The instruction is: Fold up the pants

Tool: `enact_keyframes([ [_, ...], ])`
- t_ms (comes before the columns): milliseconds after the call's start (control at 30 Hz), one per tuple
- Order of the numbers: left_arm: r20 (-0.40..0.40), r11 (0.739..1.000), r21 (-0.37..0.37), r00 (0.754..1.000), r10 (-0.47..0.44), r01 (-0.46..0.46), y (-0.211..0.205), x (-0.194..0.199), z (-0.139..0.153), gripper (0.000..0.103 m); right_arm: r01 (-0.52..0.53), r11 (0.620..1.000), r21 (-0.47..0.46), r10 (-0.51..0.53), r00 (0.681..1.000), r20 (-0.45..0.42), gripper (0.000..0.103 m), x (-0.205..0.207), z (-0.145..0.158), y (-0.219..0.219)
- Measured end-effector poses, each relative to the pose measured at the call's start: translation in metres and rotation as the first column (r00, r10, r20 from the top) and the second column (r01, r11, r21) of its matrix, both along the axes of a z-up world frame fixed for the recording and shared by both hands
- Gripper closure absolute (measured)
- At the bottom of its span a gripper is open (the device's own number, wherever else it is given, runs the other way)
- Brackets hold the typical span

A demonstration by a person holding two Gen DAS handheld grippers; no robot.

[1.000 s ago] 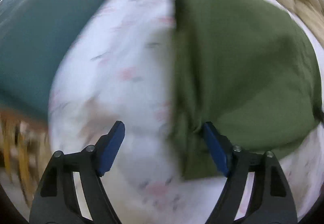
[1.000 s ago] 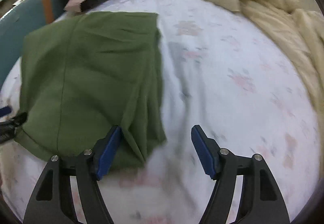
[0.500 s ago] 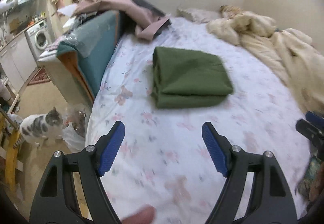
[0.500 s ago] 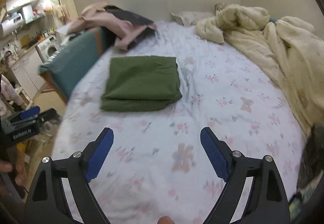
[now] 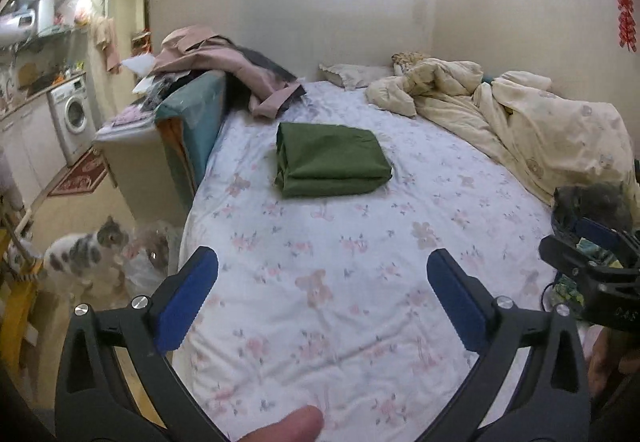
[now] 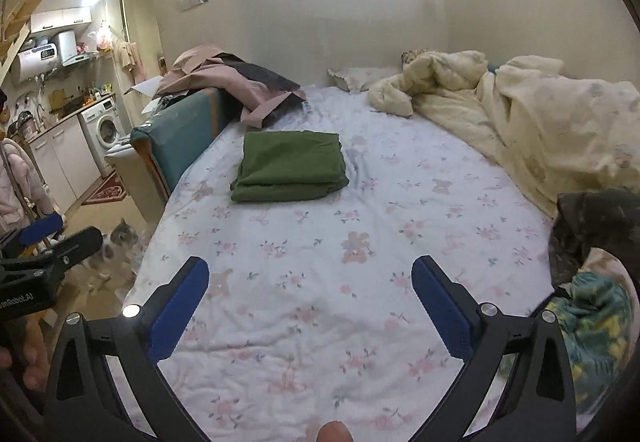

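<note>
Pants (image 5: 332, 158), green, folded flat into a compact stack on floral bed sheet (image 5: 360, 282), well ahead of both tools. Left gripper (image 5: 322, 300) and right gripper (image 6: 310, 300): spread wide, empty. Slightly nearer the left one, probably.

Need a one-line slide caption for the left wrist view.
Left tool open above the floral bed, folded green pants lying beyond it, cat on the floor at left.

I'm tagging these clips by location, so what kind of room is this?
Most likely a small studio flat: a bedroom that opens onto a kitchen and laundry corner. The folded green pants lie on a bed with a rumpled duvet, and a washing machine stands under the counter.
</note>
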State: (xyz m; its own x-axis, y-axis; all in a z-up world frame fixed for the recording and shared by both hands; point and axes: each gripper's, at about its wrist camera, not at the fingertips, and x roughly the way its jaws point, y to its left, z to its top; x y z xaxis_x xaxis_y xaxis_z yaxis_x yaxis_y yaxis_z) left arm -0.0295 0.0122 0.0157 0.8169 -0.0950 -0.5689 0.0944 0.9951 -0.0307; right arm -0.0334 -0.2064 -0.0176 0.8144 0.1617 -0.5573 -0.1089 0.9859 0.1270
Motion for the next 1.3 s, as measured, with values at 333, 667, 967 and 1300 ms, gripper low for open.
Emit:
enact_keyframes([
  [333, 0.044, 0.999, 0.012, 0.998, 0.042, -0.042, -0.005, -0.013, -0.008, 0.0, 0.026, 0.999, 0.024, -0.026, 1.0, -0.012, 0.0, -0.013, -0.014, 0.013],
  [667, 0.002, 0.999, 0.027, 1.0, 0.026, -0.026, -0.007, -0.007, -0.021, 0.0, 0.027, 1.0, -0.01, -0.027, 1.0, -0.002, 0.0, -0.008, -0.018, 0.022],
  [967, -0.004, 0.999, 0.021, 0.999, 0.033, -0.032, -0.008, -0.006, -0.024, 0.0, 0.029, 1.0, -0.011, -0.029, 1.0, -0.006, 0.0, -0.007, -0.019, 0.022],
  [1300, -0.005, 0.999, 0.027, 0.999, 0.035, -0.035, -0.007, -0.007, -0.025, 0.0, 0.027, 1.0, -0.008, -0.027, 1.0, -0.006, 0.0, -0.004, -0.019, 0.018],
])
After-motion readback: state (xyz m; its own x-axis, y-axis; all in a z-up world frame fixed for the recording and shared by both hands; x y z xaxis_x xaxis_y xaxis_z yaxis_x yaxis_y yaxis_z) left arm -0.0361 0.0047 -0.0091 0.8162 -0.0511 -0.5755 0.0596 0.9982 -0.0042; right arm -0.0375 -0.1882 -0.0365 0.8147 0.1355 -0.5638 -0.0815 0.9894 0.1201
